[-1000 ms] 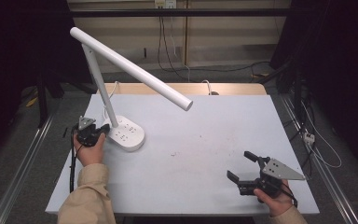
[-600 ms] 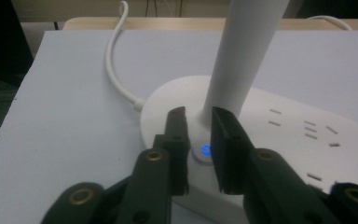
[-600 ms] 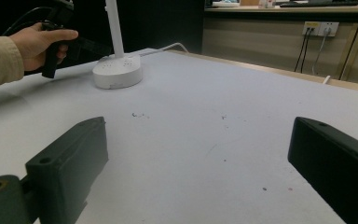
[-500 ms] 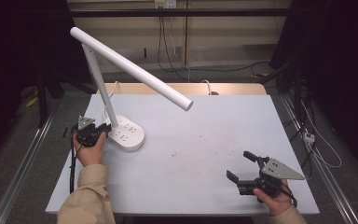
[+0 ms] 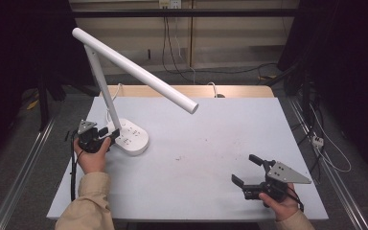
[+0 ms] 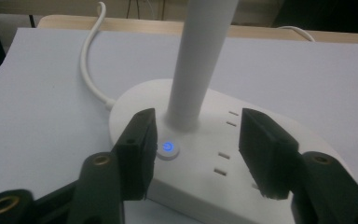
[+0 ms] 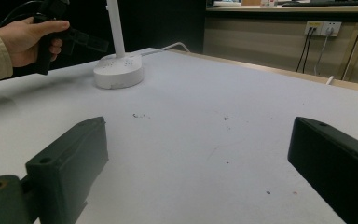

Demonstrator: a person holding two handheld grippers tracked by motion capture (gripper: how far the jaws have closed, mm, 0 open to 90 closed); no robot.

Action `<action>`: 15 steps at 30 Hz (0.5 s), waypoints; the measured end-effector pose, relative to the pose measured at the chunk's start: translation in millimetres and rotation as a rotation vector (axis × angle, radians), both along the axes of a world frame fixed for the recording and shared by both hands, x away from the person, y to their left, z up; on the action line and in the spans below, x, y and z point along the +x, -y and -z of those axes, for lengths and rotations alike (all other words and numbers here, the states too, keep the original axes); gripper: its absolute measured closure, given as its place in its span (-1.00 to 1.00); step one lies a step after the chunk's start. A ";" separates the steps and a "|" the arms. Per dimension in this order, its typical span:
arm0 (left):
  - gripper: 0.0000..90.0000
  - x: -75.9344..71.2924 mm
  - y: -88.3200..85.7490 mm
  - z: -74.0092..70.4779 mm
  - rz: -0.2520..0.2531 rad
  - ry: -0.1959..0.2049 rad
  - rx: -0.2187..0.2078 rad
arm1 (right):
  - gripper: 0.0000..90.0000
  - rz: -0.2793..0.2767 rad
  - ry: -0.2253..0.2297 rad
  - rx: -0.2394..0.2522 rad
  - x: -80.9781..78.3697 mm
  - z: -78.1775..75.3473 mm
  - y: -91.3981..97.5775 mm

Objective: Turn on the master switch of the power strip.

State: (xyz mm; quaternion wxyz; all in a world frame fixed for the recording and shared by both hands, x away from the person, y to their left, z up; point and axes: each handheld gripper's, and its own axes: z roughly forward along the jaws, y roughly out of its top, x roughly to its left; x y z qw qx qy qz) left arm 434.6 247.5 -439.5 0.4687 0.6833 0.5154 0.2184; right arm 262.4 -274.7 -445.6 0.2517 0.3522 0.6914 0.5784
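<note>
Hovering over the near edge of the lamp base [image 5: 130, 139], the left claw [image 6: 196, 149] has just been opening; its jaws stand apart over the base, gripping nothing, with the lit blue button [image 6: 168, 148] just beside one jaw. The white desk lamp [image 5: 134, 72] stands at the left of the grey bench [image 5: 211, 158], its arm slanting out to the right. Low at the bench's right front, the right claw [image 5: 247, 170] gapes wide and empty.
</note>
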 end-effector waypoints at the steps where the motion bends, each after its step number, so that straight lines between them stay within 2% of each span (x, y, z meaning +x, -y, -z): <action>1: -0.09 -0.9 0.8 -0.8 0.008 -0.003 -0.004 | -0.90 0.001 0.001 0.001 -0.1 -0.2 0.2; 5: -0.19 -4.7 3.8 -4.0 0.036 -0.006 0.003 | -0.90 0.002 0.002 0.000 -0.6 -0.4 0.1; 15: -0.42 -15.4 7.9 -12.8 0.079 0.011 -0.009 | -0.90 0.001 0.001 0.001 -2.1 -1.4 -0.1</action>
